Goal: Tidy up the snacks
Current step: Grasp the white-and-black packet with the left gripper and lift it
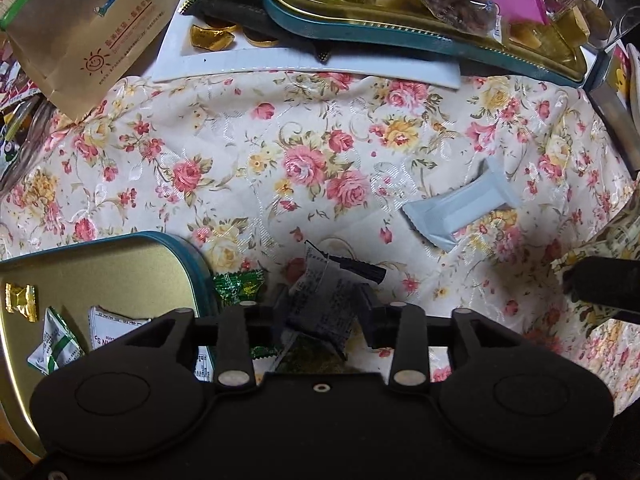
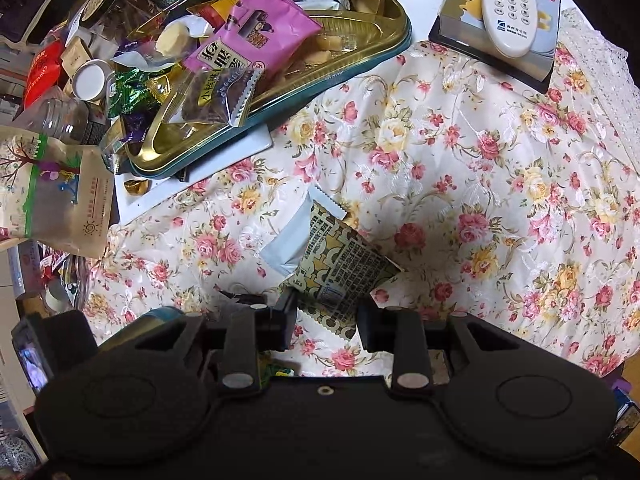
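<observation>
Snack-sorting over a flowered tablecloth [image 2: 480, 160], seen from both handheld tongs pointing steeply downward.

Left gripper [image 1: 326, 312]: standing at its widest, pressing on nothing. Sitting loose between its fingertips, a grey printed packet [image 1: 320, 300], tilting, with its long axis running away from the tongs and its serrated end pointing ahead and a little left. Cannot tell whether either pad is touching it.

Just left of these tongs, lying flat: a gold tin lid [image 1: 100, 272] with a teal rim, holding a gold-wrapped sweet [image 1: 20, 298] and some green-and-white sachets. Peeking out beside the lid's rim, near the left fingertip: a green foil wrapper [image 1: 236, 286].

Ahead and to the right of the left tongs, lying alone on the cloth: a pale blue-white packet [image 1: 460, 208], with its long axis slanting from near-left to far-right.

Right gripper [image 2: 326, 320]: partly closed and clamping the near end of a gold-and-black patterned packet [image 2: 344, 264]. Long axis running straight away from the fingertips, leaning slightly left, with its zigzag-cut far end pointing forward and hiding part of the pale packet from this view.

Far ahead and left of the right tongs: a gold tray [image 2: 400, 36] heaping with mixed snack bags. Far ahead and right: a white remote control [image 2: 510, 8] resting on a box.
</observation>
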A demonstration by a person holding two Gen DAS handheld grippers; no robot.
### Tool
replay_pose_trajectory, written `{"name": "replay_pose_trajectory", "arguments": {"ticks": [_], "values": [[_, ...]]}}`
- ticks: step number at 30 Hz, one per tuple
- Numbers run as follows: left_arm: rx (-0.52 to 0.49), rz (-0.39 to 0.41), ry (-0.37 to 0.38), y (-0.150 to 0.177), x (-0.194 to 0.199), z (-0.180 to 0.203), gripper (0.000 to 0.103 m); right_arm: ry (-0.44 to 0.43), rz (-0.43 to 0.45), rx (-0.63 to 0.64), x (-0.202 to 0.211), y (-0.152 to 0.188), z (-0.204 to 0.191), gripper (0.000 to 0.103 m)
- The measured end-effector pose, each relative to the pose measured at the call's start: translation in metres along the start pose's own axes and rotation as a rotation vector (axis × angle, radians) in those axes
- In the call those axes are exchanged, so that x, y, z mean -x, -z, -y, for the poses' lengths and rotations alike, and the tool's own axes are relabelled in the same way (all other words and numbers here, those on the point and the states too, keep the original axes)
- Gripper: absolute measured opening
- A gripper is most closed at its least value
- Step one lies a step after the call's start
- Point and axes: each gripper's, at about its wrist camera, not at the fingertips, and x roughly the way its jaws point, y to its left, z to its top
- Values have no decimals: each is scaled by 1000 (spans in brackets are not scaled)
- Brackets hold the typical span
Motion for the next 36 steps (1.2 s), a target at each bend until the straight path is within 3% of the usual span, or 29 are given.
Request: {"name": "replay_pose_trajectory", "arguments": {"ticks": [6, 8, 15, 25, 36], "values": [[-20, -45, -23, 1, -21, 16, 53, -12, -9, -4, 1, 0, 1, 33], [-21, -35, -24, 1, -20, 21, 47, -12, -2, -3, 3, 0, 1, 33], [101, -46, 61, -2, -5, 8, 42, 0, 14, -21, 6, -3, 8, 33], [210, 28, 89, -11, 42, -18, 42, 34, 16, -20, -3, -4, 3, 33], [335, 118, 33, -9, 76, -81, 42, 68, 13, 86, -18, 10, -27, 33]]}}
